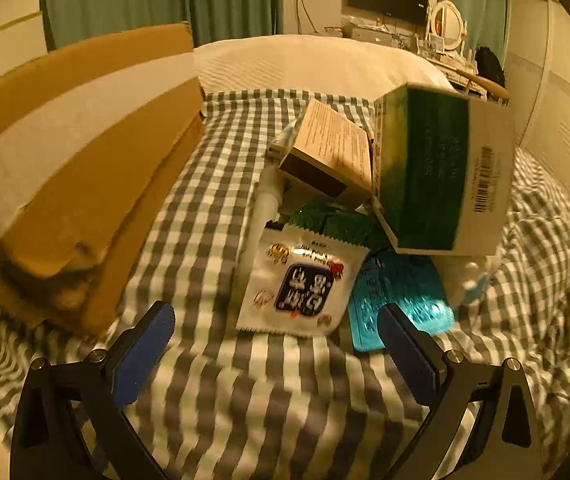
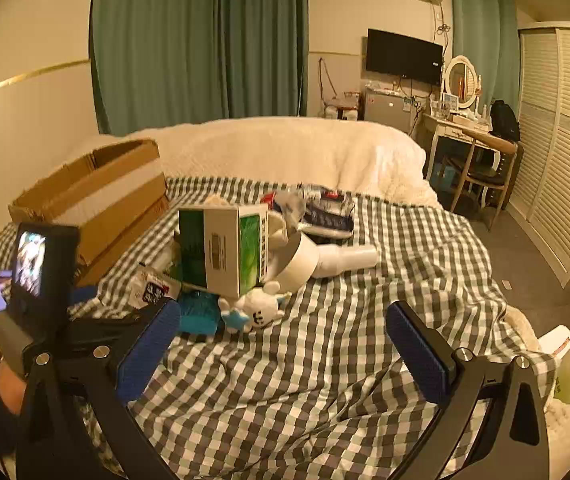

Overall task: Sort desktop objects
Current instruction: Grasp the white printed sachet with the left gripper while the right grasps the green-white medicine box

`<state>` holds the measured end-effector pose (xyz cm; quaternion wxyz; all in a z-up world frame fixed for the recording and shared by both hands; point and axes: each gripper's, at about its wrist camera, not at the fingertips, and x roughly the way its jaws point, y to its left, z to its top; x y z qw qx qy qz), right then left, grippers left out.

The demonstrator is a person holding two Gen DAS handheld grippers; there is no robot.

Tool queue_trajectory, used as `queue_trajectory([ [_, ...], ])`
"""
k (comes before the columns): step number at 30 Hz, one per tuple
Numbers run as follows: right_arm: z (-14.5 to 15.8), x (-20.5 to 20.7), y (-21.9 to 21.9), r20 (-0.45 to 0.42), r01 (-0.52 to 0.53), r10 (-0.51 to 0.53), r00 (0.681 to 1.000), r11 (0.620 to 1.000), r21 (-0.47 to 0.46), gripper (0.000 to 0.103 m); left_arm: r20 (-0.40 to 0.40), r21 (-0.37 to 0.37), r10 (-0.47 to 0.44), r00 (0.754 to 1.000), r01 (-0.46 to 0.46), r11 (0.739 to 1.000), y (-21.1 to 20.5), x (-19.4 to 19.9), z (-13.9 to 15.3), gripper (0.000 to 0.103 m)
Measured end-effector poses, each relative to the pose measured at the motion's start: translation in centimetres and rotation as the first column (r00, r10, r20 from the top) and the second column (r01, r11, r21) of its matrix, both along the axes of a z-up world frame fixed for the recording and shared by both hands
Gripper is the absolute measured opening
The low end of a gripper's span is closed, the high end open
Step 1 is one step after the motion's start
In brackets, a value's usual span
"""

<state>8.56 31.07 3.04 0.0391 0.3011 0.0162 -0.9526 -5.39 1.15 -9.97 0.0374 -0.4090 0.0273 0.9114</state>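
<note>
A heap of objects lies on the checked bedspread (image 1: 213,380). It holds a green and white carton (image 1: 441,172), a tan box (image 1: 333,148), a white snack packet (image 1: 305,280) and a teal blister pack (image 1: 397,300). My left gripper (image 1: 277,320) is open and empty, just short of the packet. In the right wrist view the carton (image 2: 225,252) stands beside a white tube (image 2: 341,260) and a white plush toy (image 2: 257,312). My right gripper (image 2: 285,320) is open and empty, a little short of the heap.
An open cardboard box (image 1: 85,168) sits at the left of the heap; it also shows in the right wrist view (image 2: 97,196). A white blanket (image 2: 285,148) lies behind. The left gripper's body (image 2: 41,276) is at lower left. The bed edge and floor (image 2: 533,272) are at right.
</note>
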Motion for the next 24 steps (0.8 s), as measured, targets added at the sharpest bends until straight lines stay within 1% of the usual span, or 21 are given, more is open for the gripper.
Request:
queue_trajectory([
  [5,-1.4,-0.7,-0.4,0.036,-0.001,0.001,0.999,1.0,0.006,0.103,0.029,-0.004,-0.005,1.0,0.006,1.0,0.0,-1.2,-1.6,0.103],
  [9,-2.3,-1.2,-0.5,0.059,0.001,-0.002,0.998,1.0,0.012,0.103,0.037,0.018,-0.026,0.999,0.025,1.0,-0.3,-1.3,-2.0,0.09],
  [11,-2.7,-1.5,-0.4,0.069,0.002,-0.003,0.998,1.0,0.008,0.103,0.039,0.02,-0.021,0.999,0.02,1.0,-0.9,-1.0,-1.9,0.071],
  [12,-2.8,-1.5,-0.3,0.074,0.003,-0.003,0.997,1.0,0.005,0.103,0.051,0.007,-0.023,0.998,0.023,1.0,-0.7,-1.2,-1.7,0.056],
  [13,-3.0,-1.7,-0.2,0.079,0.004,-0.005,0.997,1.0,0.0,0.103,0.06,-0.001,-0.029,0.998,0.029,1.0,-0.7,-1.2,-1.7,0.048],
  [14,-3.1,-1.7,-0.2,0.084,0.007,-0.007,0.996,1.0,-0.003,0.103,0.06,-0.001,-0.036,0.998,0.036,0.999,-0.6,-1.1,-1.6,0.043],
  [15,-3.2,-1.7,-0.2,0.087,0.009,-0.008,0.996,1.0,-0.006,0.103,0.059,0.007,-0.039,0.997,0.039,0.999,-0.6,-0.8,-1.4,0.027],
  [16,-3.3,-1.8,-0.2,0.092,0.009,-0.008,0.996,1.0,-0.01,0.103,0.062,0.019,-0.041,0.997,0.04,0.999,-0.9,-0.5,-1.1,0.02],
  [18,-3.4,-1.8,-0.2,0.093,0.007,-0.006,0.996,1.0,-0.013,0.103,0.065,0.05,-0.049,0.997,0.046,0.998,-1.3,0.2,-0.4,0.017],
  [24,-3.0,-1.6,-0.7,0.087,-0.001,0.001,0.996,1.0,-0.008,0.103,0.043,0.135,-0.049,0.998,0.043,0.99,-3.2,2.3,1.9,0.016],
])
